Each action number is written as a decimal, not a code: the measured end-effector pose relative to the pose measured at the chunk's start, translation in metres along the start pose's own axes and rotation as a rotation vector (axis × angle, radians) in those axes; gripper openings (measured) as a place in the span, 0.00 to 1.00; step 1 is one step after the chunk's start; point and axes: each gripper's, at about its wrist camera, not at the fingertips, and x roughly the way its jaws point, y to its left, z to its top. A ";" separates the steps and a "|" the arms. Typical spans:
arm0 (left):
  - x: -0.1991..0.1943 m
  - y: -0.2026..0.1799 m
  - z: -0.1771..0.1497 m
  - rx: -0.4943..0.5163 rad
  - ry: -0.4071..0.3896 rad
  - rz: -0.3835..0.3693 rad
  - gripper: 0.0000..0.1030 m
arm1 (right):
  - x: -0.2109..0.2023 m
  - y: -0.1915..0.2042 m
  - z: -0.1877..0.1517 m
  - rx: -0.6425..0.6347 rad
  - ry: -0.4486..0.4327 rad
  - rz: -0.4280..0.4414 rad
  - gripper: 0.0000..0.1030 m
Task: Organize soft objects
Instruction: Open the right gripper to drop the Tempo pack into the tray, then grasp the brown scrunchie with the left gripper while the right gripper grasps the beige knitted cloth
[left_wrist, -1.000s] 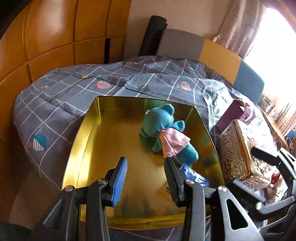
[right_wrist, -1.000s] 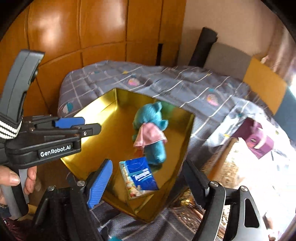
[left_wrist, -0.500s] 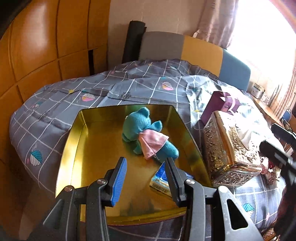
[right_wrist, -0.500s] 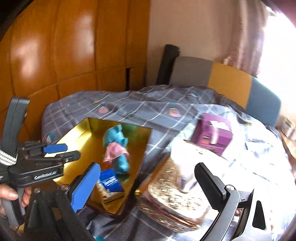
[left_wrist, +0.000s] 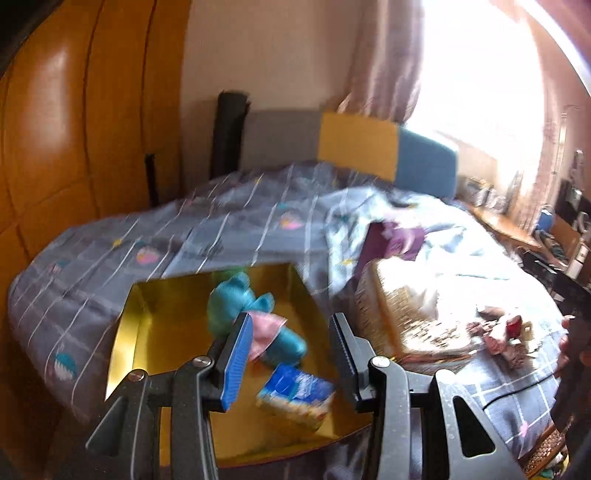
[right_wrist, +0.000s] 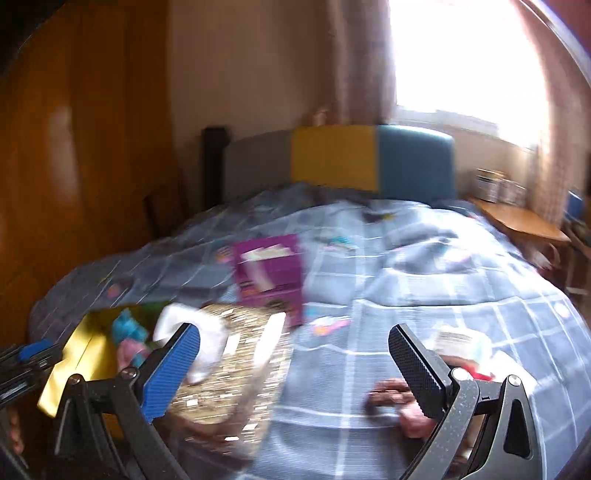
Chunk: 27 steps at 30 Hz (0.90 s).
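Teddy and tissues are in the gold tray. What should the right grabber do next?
Probably lower the right gripper onto the pinkish soft thing on the quilt: its fingers have just been opening, nothing between them, and it lies outside the tray.

Two blurry wrist views, seemingly downward over one bed (left_wrist: 236, 229).

Each black gripper (left_wrist: 291, 354) carries one blue pad, one black ribbed pad, silver screws
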 end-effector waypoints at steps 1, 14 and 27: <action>-0.003 -0.003 0.002 0.003 -0.015 -0.027 0.42 | -0.004 -0.012 0.000 0.020 -0.021 -0.053 1.00; 0.004 -0.114 0.025 0.278 0.022 -0.343 0.49 | -0.013 -0.206 -0.017 0.429 0.066 -0.345 1.00; 0.040 -0.242 0.013 0.443 0.179 -0.513 0.86 | -0.014 -0.260 -0.050 0.685 0.072 -0.328 1.00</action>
